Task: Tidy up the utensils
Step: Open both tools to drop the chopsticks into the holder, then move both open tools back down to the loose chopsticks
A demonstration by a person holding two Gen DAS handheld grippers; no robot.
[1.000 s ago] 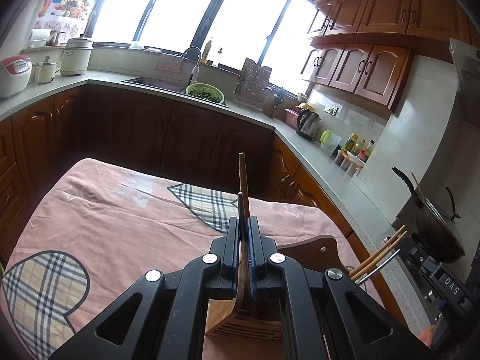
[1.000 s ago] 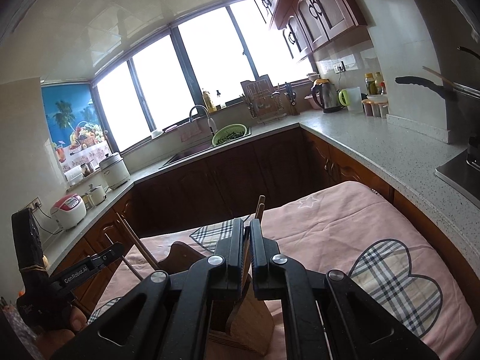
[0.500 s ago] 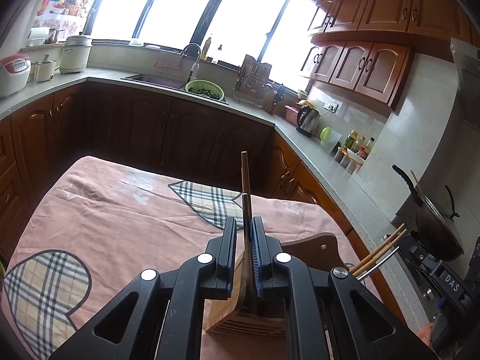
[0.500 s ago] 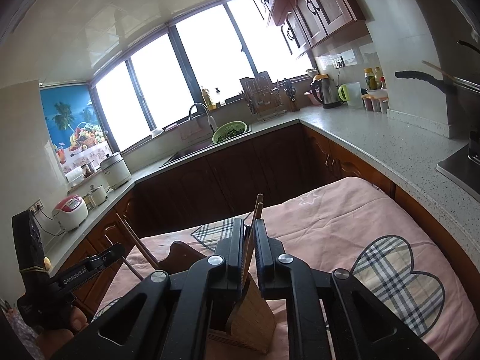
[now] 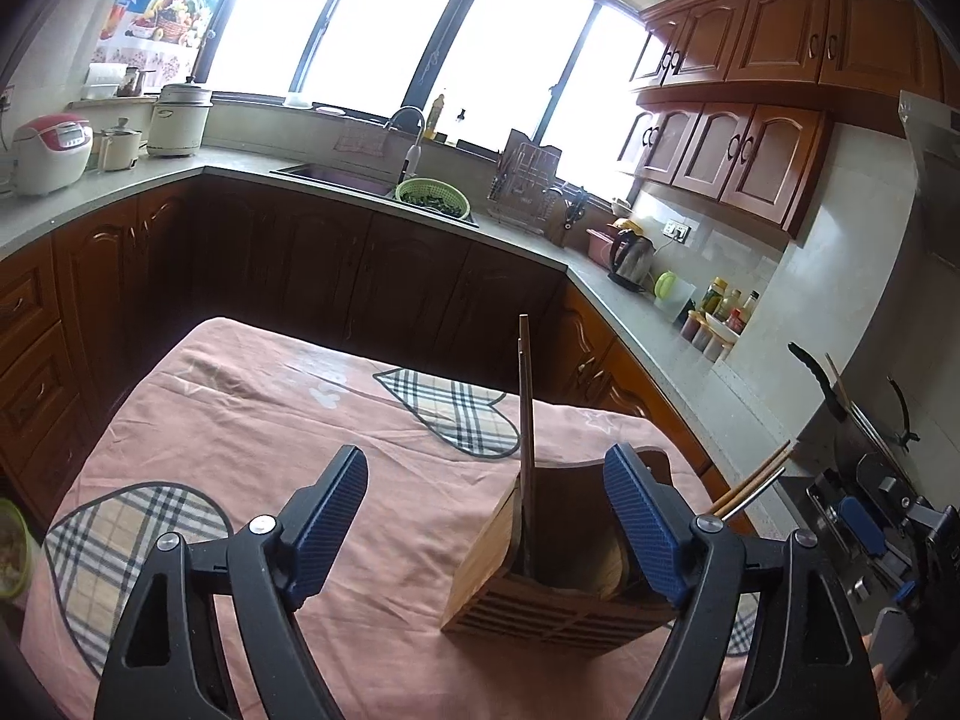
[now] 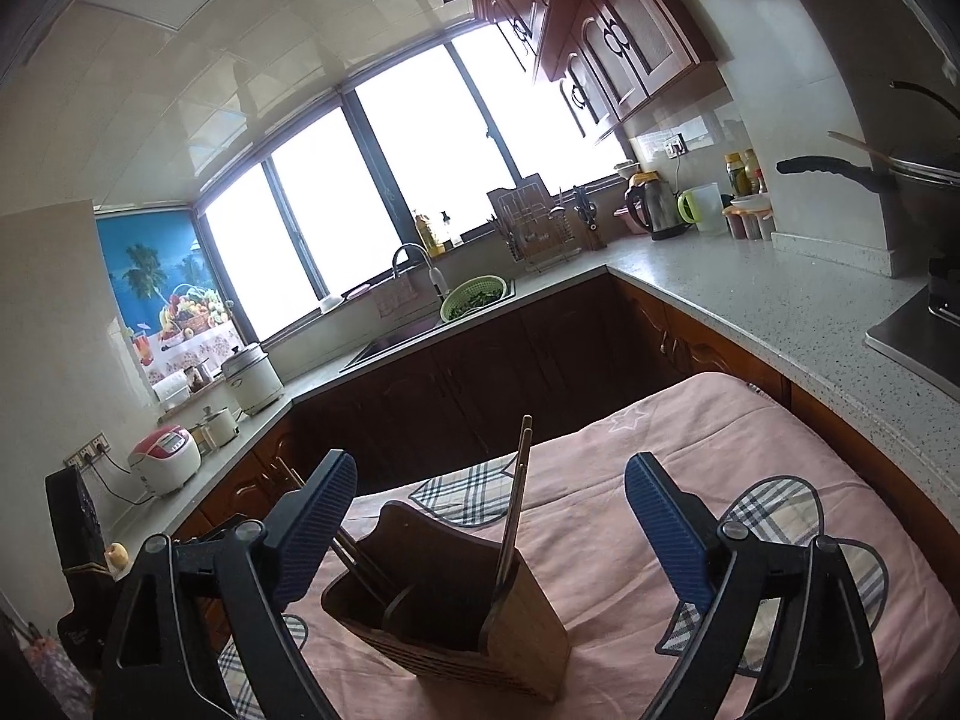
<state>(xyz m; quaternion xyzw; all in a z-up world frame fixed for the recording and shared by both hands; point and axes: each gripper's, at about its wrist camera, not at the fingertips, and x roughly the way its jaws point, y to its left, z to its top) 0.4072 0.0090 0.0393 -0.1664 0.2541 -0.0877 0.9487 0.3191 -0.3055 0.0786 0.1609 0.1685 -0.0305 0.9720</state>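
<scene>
A wooden utensil holder [image 5: 558, 588] stands on the pink tablecloth [image 5: 252, 438]. A pair of dark chopsticks [image 5: 526, 420] stands upright in it. My left gripper [image 5: 486, 528] is open and empty, its jaws wide apart on either side of the holder's left part. In the right wrist view the same holder [image 6: 456, 624] holds a pair of chopsticks [image 6: 515, 498] on the right and other sticks [image 6: 354, 558] on the left. My right gripper [image 6: 486, 534] is open and empty above the holder.
The other gripper's body shows at the right edge of the left wrist view [image 5: 888, 540]. Kitchen counters [image 6: 780, 300] with a kettle [image 5: 633, 258], rice cooker [image 5: 51, 150] and sink surround the table. A wok [image 5: 864, 420] sits on the stove at right.
Both grippers have opened wide and let go of the chopstick pairs, which now stand in the holder. Both have drawn back slightly.
</scene>
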